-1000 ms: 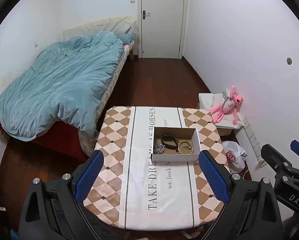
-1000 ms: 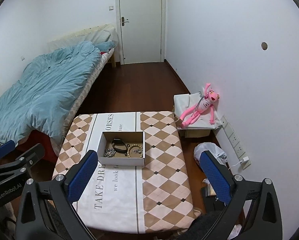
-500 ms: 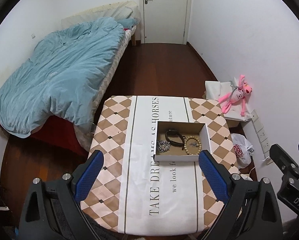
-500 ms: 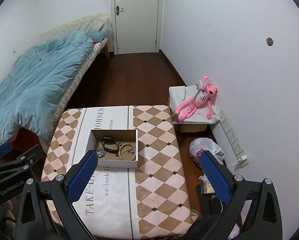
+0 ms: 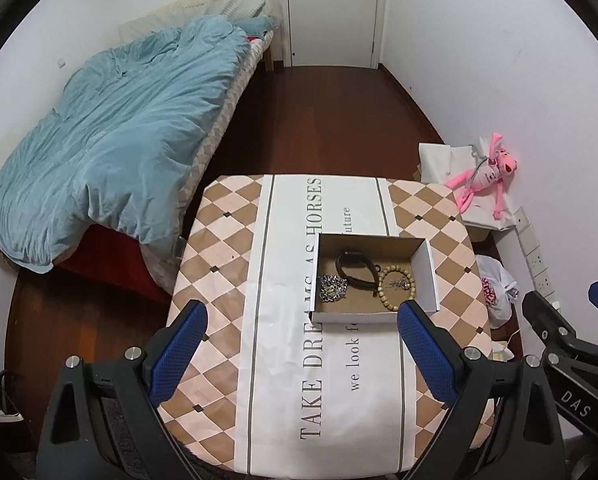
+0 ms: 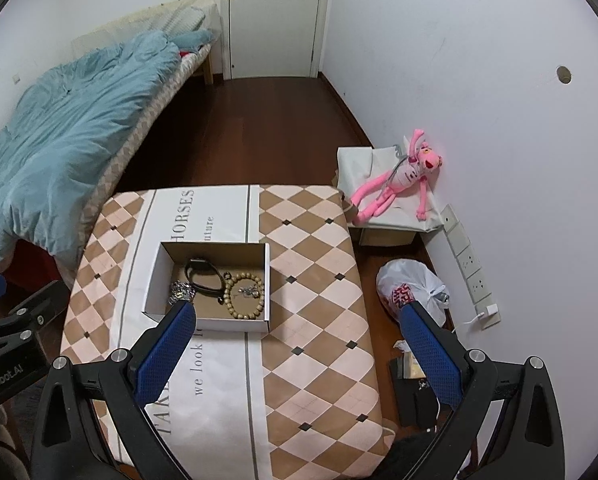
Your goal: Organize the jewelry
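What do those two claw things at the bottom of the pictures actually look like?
Both are alike: the left gripper and right gripper have black angular frames with silver bolts and two fingers padded in textured blue. White lettering marks their sides: "DAS" on the right one, "GenRobot.AI" on the left. No cables or sleeves show.

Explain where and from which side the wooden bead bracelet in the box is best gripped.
Probably from straight above: the wooden bead bracelet lies flat in the open-topped cardboard box, whose walls block any sideways approach. Pinch across the bead ring on its right arc, away from the black strap touching its left, one finger inside the loop, clear of the small metal charm there.
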